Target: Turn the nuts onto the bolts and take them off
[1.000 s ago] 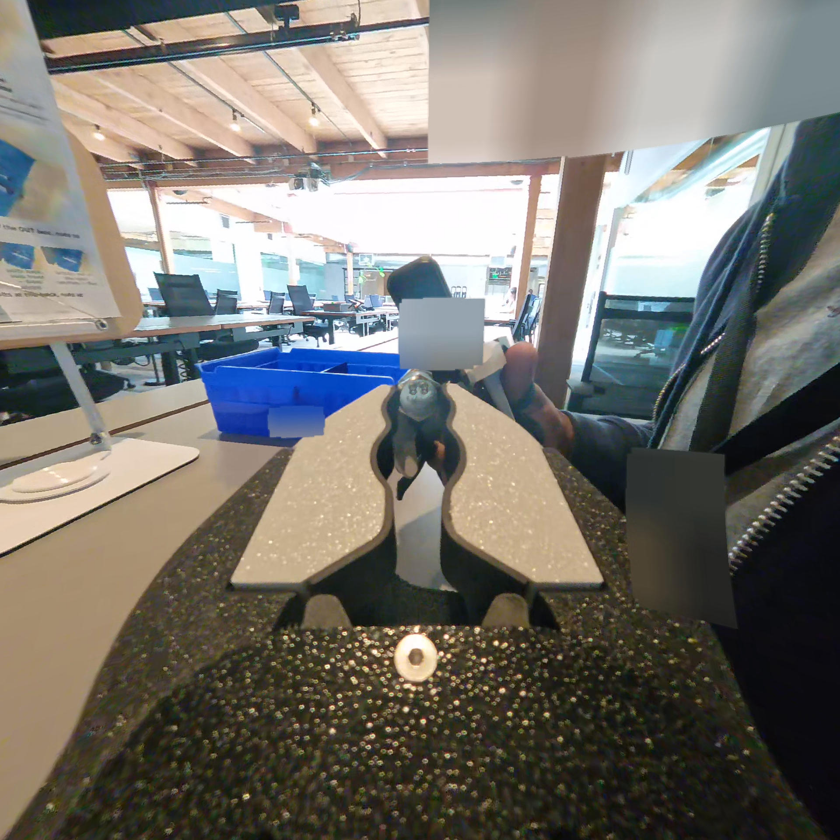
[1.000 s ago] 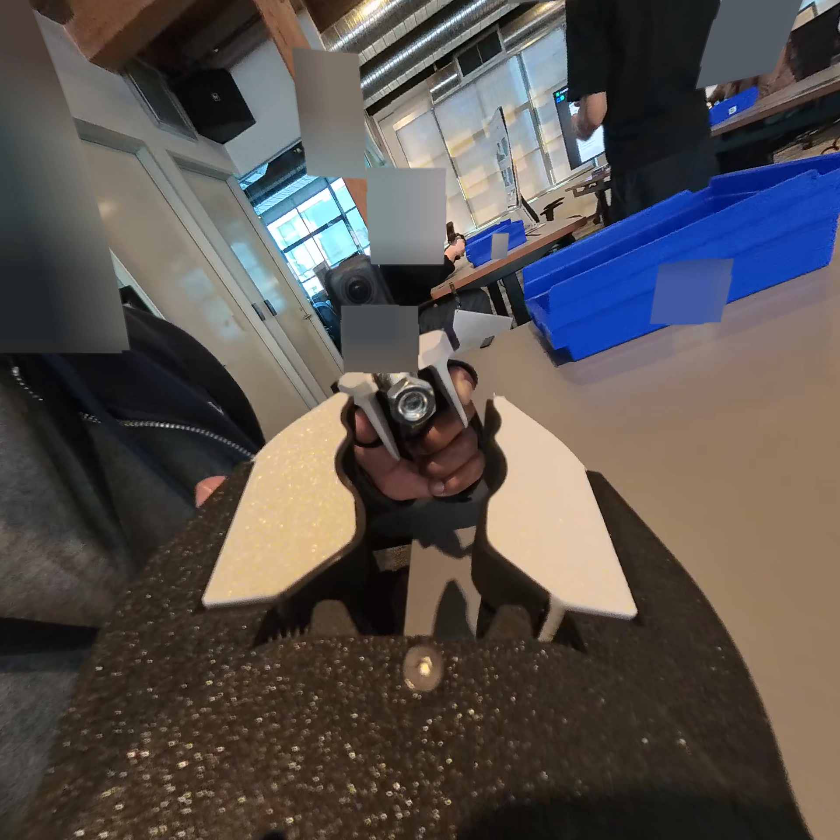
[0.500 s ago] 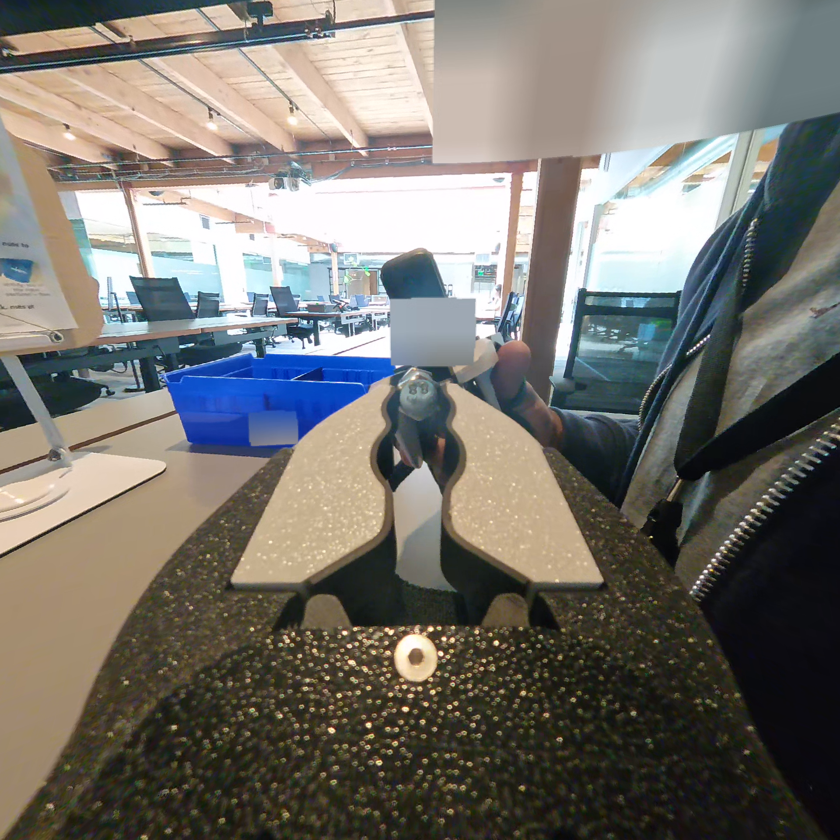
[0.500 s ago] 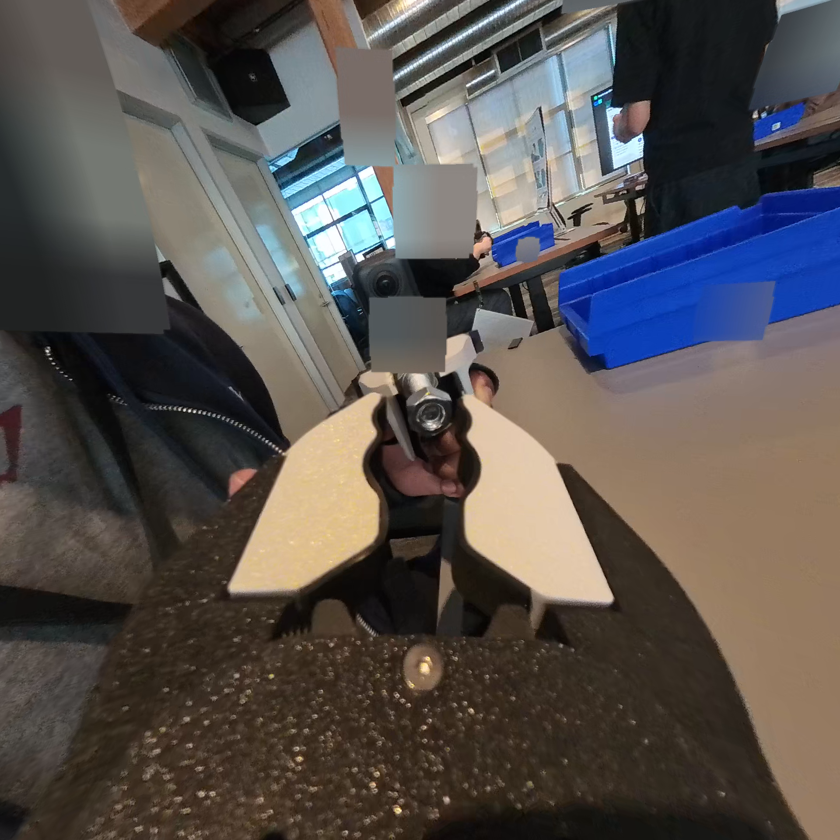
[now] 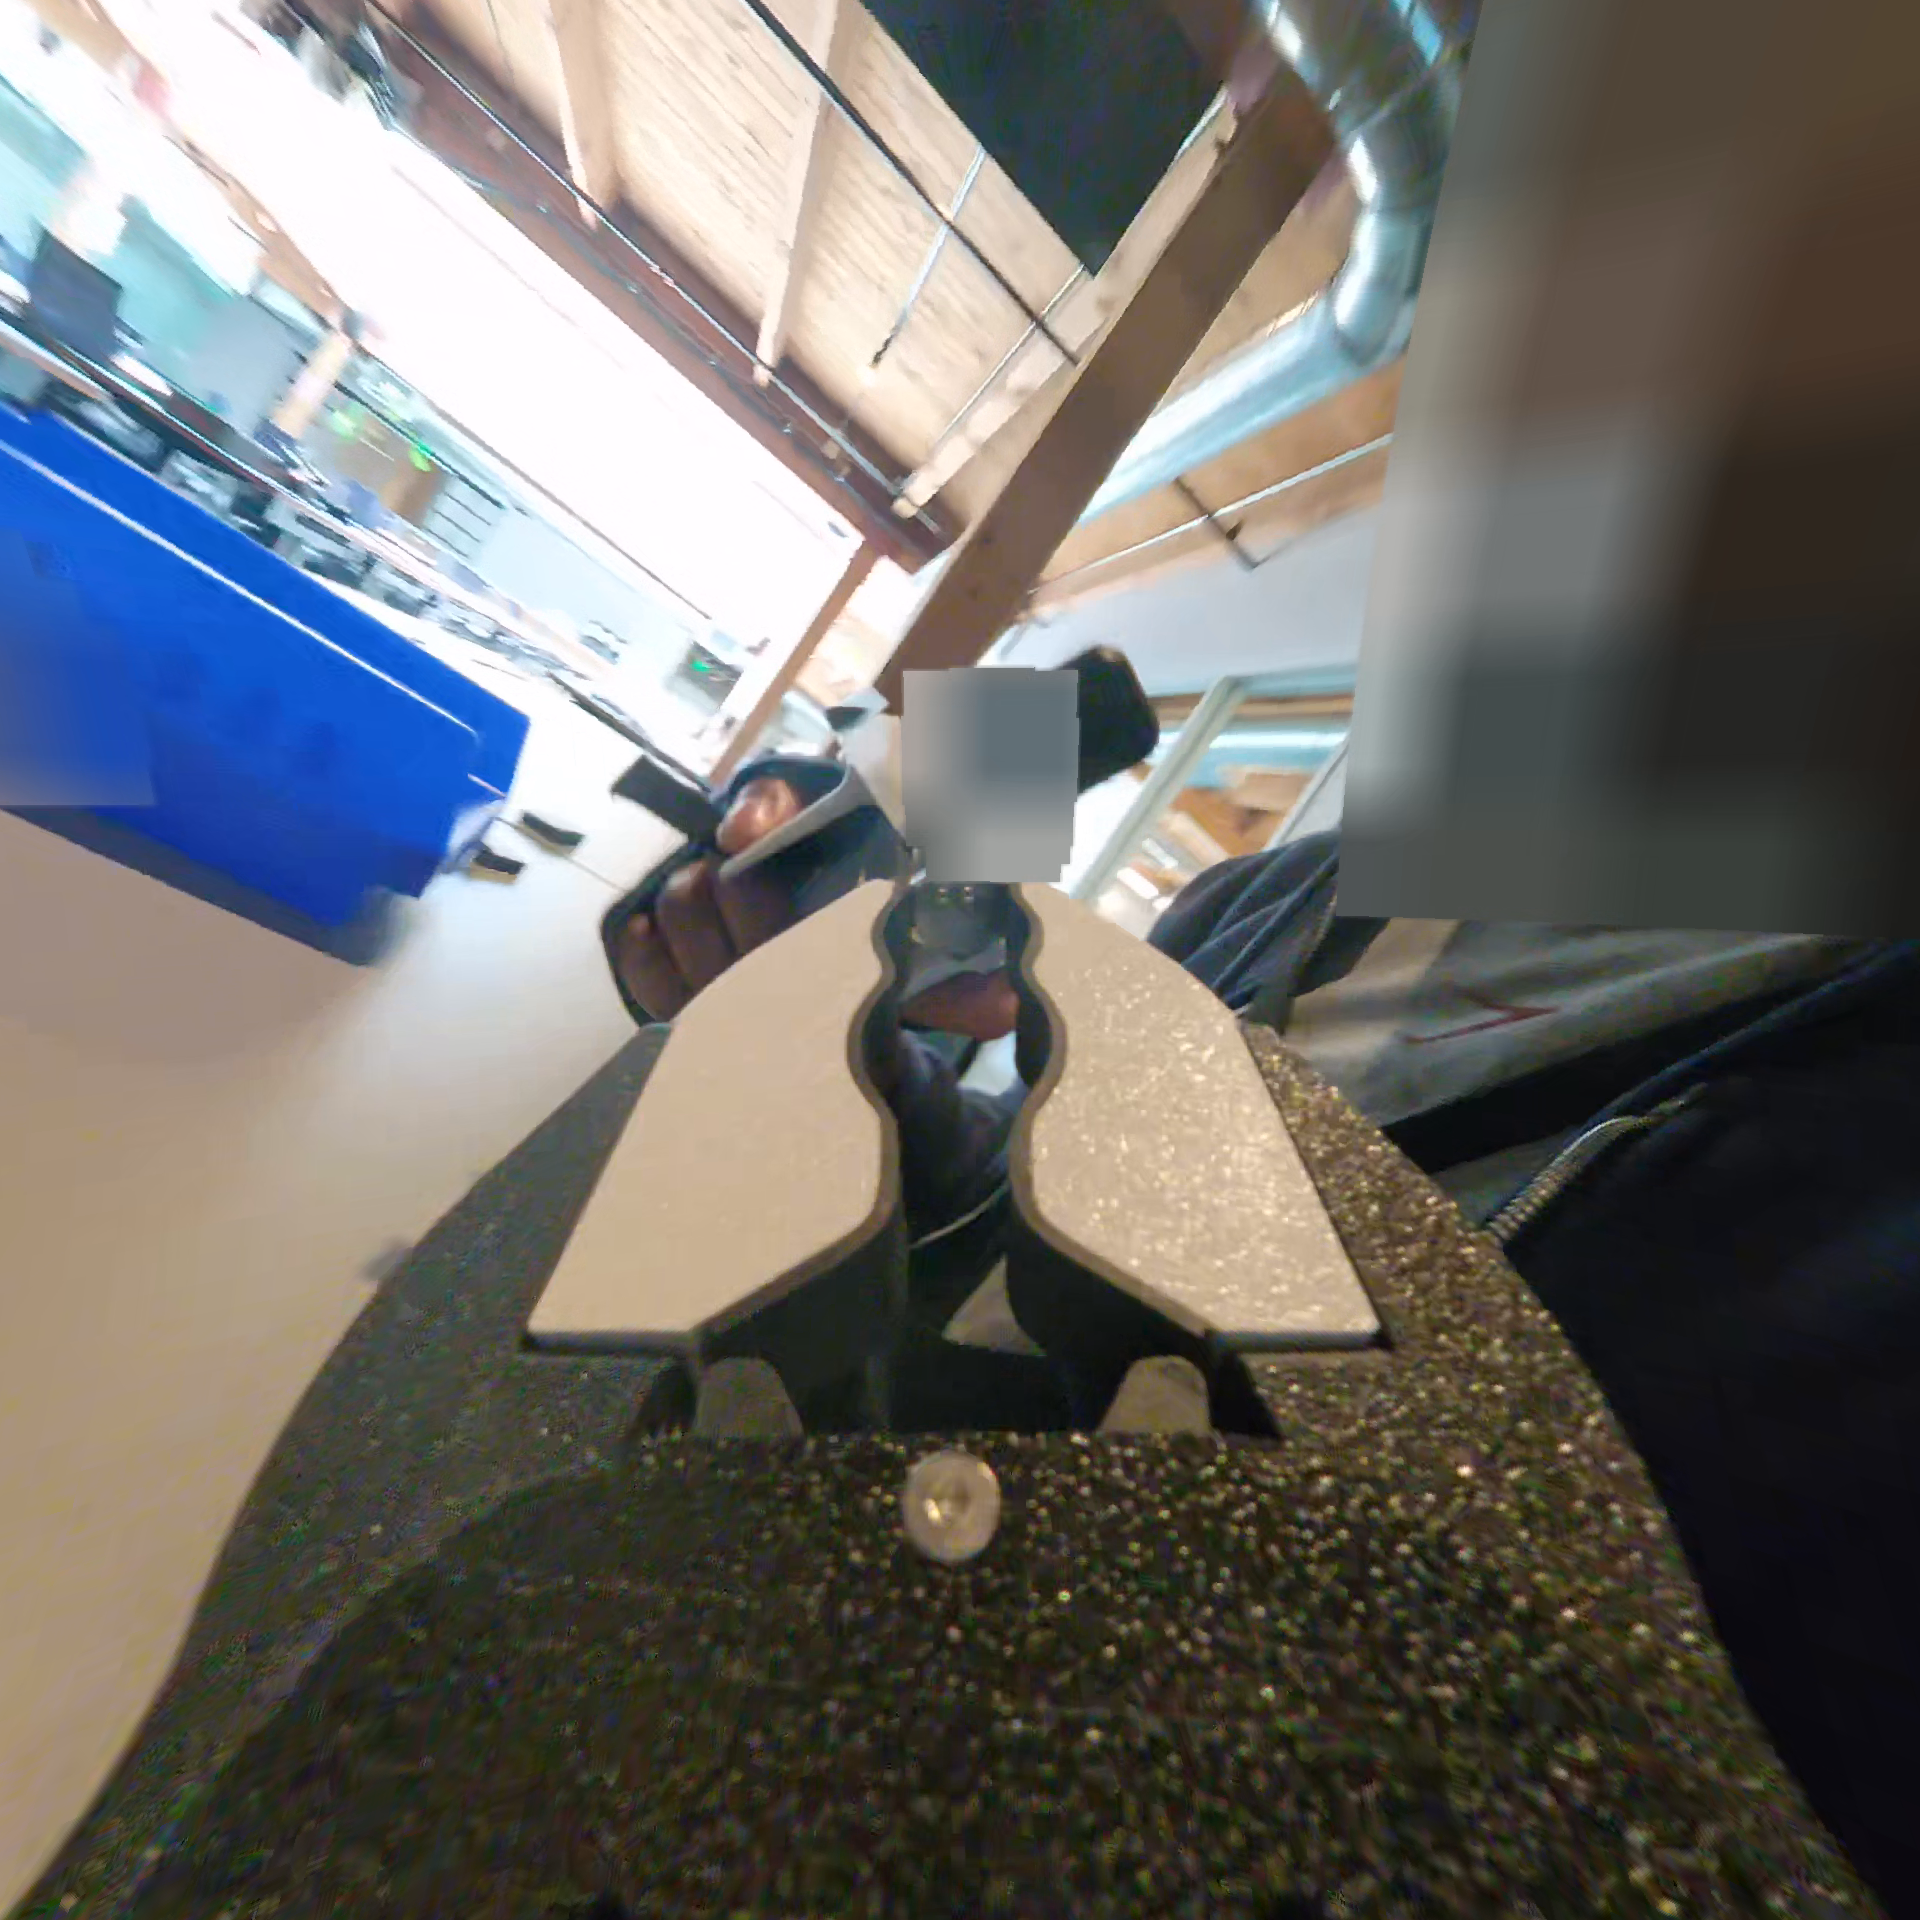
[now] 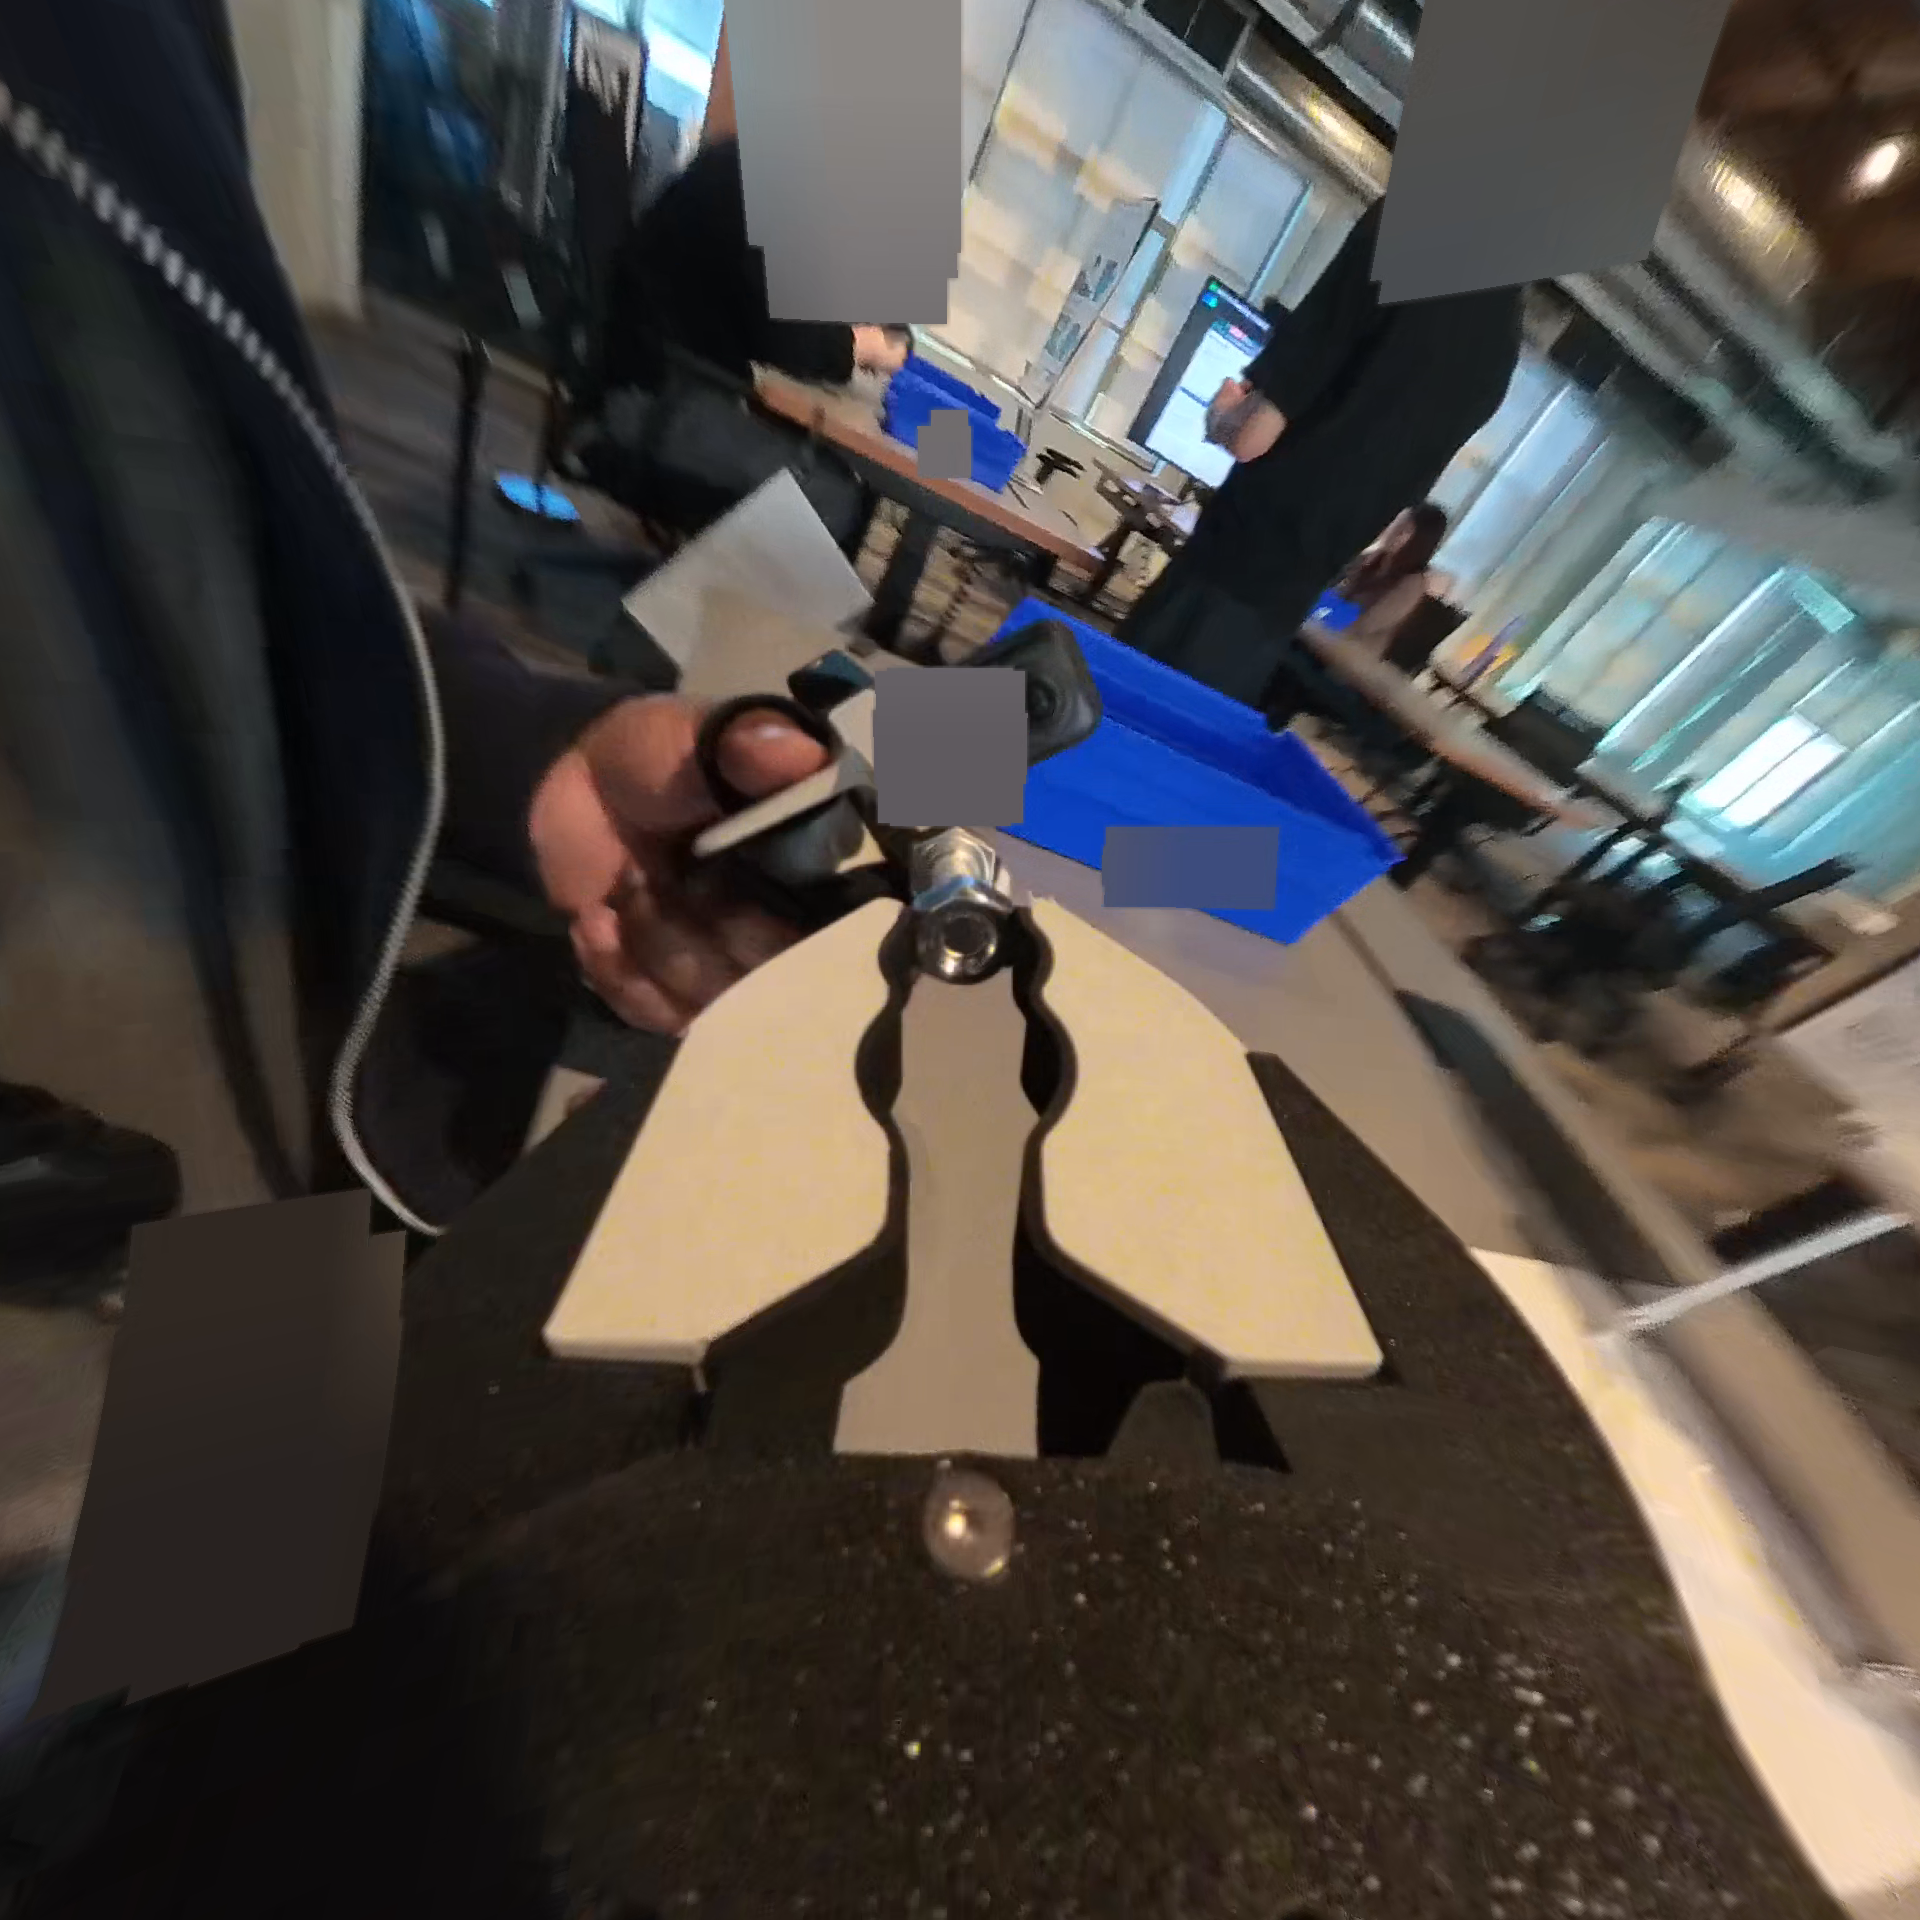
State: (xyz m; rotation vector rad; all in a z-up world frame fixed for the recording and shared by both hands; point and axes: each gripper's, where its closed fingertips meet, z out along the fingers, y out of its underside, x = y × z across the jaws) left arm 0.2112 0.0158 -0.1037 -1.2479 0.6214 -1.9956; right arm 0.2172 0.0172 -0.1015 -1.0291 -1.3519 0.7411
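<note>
Since the bolt (image 6: 951,868) runs straight between both tips, the right gripper (image 6: 954,940) is clamped on its nut (image 6: 954,938), and the left gripper (image 5: 951,914) looks pinched on the far end, though blur hides what it holds.

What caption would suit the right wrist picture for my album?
Right gripper clamps a nut on a bolt held opposite by the left gripper, blue bin behind.

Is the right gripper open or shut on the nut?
Shut: the right gripper has its fingertips pinching the nut from both sides.

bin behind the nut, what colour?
Blue; the bin shows best in the right wrist view, behind the nut.
</note>
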